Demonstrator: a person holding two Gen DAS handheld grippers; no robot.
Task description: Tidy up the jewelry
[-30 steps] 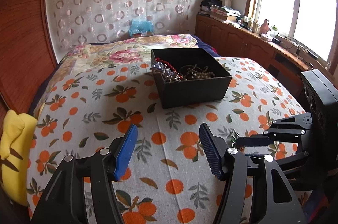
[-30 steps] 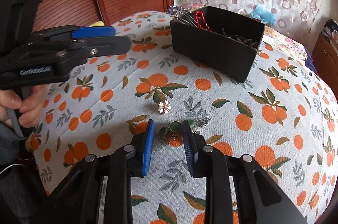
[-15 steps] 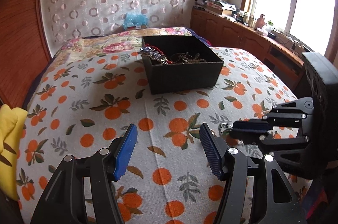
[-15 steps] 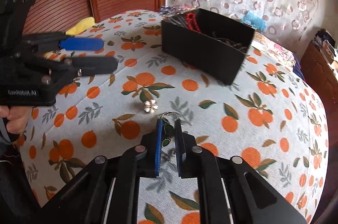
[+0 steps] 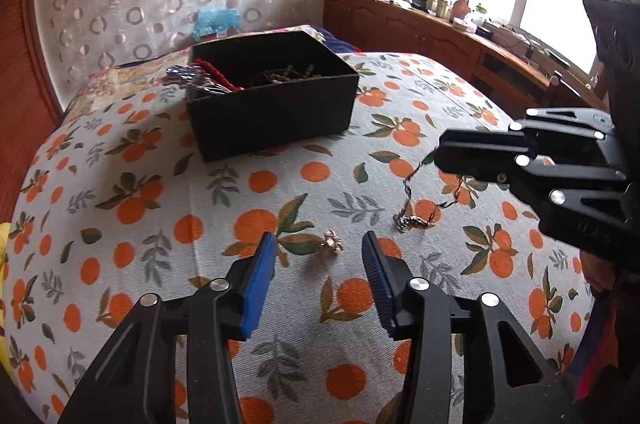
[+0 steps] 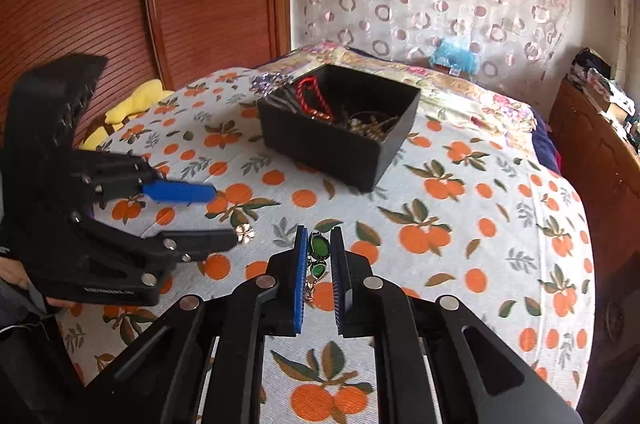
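Observation:
A black box (image 5: 272, 104) holding a red cord and beads stands on the orange-print bedspread; it also shows in the right wrist view (image 6: 340, 140). My right gripper (image 6: 318, 252) is shut on a green-stone bracelet (image 6: 319, 248) and holds it above the bed; its chain (image 5: 416, 204) hangs down to the cloth. My left gripper (image 5: 318, 248) is open, low over the bed, with a small flower brooch (image 5: 331, 246) lying between its fingertips. The brooch also shows in the right wrist view (image 6: 245, 233).
A yellow cloth (image 6: 128, 108) lies at the bed's left edge by the wooden headboard (image 6: 140, 4). A wooden cabinet (image 5: 440, 40) with clutter runs under the window on the right. A blue bag (image 6: 456, 54) sits at the far wall.
My right gripper closed on the green bracelet and lifted it off the bedspread. My left gripper moved forward and down until the flower brooch lay between its open fingers.

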